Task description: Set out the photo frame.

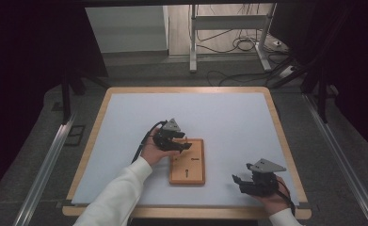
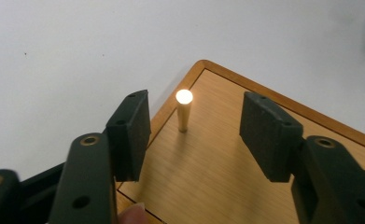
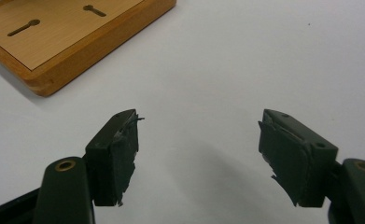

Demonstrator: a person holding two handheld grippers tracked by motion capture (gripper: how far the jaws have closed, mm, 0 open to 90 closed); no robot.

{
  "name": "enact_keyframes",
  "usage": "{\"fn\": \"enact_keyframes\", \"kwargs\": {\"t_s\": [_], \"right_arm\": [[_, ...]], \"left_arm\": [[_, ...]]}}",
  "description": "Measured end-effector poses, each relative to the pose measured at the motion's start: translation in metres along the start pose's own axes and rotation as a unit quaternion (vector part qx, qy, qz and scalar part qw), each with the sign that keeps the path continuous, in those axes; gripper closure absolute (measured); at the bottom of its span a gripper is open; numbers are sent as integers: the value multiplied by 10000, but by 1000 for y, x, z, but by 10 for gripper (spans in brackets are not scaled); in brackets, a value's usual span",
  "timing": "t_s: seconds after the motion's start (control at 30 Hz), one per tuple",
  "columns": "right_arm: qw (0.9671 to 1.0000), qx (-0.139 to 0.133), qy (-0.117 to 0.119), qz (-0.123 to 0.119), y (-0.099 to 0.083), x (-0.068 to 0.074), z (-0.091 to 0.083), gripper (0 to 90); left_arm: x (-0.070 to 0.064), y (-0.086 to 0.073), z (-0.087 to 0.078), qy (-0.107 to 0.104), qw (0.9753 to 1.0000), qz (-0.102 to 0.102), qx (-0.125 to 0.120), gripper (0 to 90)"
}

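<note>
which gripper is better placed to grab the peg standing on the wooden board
Left. The left gripper is open with the peg upright between its jaws on the wooden board. The right gripper sits open over bare table.

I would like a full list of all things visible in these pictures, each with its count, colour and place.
Rectangular wooden board with keyhole slots: one, light brown, on the mat near its middle.
Small upright wooden peg: one, pale wood, standing on the board near a corner, between the open left jaws, untouched.
Flat mat: one, pale grey-white, covering the table top.
Wooden-rimmed table: one, light brown edge.
Metal frame with cables: grey, on the floor behind the table.
Left gripper: one, black, open, over the board.
Right gripper: one, black, open, over bare mat right of the board.
White sleeve: on the left forearm, bottom edge.
</note>
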State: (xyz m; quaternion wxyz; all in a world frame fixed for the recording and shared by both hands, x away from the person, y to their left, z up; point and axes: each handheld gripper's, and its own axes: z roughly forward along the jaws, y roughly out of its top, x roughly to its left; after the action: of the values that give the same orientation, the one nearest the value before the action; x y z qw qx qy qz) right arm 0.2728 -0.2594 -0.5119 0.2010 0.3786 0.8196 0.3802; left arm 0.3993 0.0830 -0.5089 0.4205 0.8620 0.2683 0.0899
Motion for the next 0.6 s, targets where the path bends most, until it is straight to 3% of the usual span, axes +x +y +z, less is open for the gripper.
{"fn": "enact_keyframes", "kwargs": {"t_s": [0.4, 0.6], "right_arm": [[10000, 9, -14, -6, 0, 0, 0, 286], [10000, -6, -27, 19, 0, 0, 0, 285]], "left_arm": [[7, -1, 14, -194, 9998, -48, -13, 698], [8, -2, 16, -233, 9996, -150, -39, 776]]}}
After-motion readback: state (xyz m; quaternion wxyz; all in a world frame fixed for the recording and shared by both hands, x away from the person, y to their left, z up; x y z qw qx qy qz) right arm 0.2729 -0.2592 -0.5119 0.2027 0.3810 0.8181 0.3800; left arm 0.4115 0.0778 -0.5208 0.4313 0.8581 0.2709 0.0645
